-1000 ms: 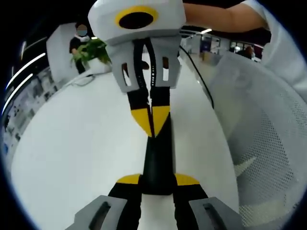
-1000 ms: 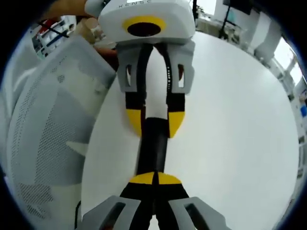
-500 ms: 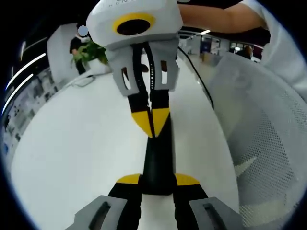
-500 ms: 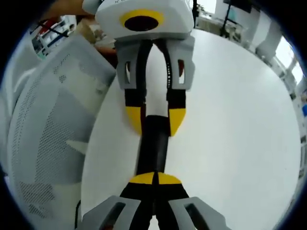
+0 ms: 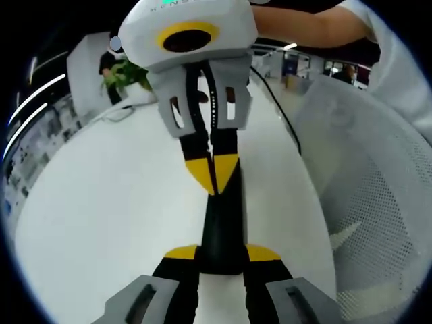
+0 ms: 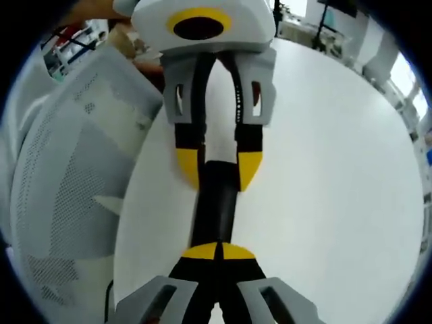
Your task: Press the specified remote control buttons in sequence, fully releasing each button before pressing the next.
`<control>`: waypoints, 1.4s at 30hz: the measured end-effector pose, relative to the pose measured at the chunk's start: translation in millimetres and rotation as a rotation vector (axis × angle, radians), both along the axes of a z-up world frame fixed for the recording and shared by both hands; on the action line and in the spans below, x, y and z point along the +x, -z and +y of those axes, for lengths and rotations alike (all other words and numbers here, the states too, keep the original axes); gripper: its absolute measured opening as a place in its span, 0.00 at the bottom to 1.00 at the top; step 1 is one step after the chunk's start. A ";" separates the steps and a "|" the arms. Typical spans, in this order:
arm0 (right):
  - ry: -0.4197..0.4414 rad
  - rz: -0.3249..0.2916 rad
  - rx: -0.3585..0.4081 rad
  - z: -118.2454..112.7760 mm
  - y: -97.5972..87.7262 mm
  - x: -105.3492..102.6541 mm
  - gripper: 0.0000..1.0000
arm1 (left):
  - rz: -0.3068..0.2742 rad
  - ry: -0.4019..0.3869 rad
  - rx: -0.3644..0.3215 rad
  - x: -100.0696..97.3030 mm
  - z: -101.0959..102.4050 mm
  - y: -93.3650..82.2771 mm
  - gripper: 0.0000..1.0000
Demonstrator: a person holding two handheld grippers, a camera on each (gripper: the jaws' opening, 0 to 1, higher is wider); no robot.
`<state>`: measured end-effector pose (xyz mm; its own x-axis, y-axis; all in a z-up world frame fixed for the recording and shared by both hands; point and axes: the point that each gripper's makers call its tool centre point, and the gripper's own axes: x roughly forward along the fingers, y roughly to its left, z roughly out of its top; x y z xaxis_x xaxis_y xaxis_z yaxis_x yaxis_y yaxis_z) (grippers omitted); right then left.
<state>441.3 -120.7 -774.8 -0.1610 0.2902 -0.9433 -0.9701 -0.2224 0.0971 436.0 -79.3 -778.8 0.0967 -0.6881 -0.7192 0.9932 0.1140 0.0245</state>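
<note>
In the left gripper view, the left gripper [image 5: 223, 253] has its two yellow-tipped jaws clamped on the near end of a long black remote control [image 5: 224, 212], which runs straight forward from between them above the white table [image 5: 101, 202]. At the remote's far end the right gripper [image 5: 213, 172] comes in from the top of the view, its yellow tips pressed together and resting on the remote's upper face.

In the right gripper view, the right gripper [image 6: 217, 252] has its own yellow tips shut tight against each other on top of the remote control [image 6: 216, 206], which stretches ahead of them. Ahead, the left gripper [image 6: 219, 169] grips the remote's other end, one yellow tip on each side.

A white mesh chair back [image 5: 371, 182] stands beside the table, and a green plant [image 5: 128, 73] sits on it beyond the right gripper.
</note>
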 end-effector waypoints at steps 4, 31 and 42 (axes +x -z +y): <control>0.012 0.000 0.007 0.3 -0.2 -0.1 0.00 | 0.001 0.001 0.002 -0.2 0.0 0.0 0.23; 0.030 -0.042 0.041 -1.2 -14.0 0.1 0.00 | -0.005 0.003 0.014 0.1 -0.1 -0.5 0.23; 0.014 -0.040 0.030 -2.6 -15.5 -5.7 0.00 | -0.004 0.004 0.015 0.3 0.5 -0.1 0.23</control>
<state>435.6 -123.3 -759.3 -0.1185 0.3202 -0.9399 -0.9762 -0.2106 0.0513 436.3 -78.8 -778.7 0.0965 -0.6777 -0.7290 0.9936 0.1094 0.0299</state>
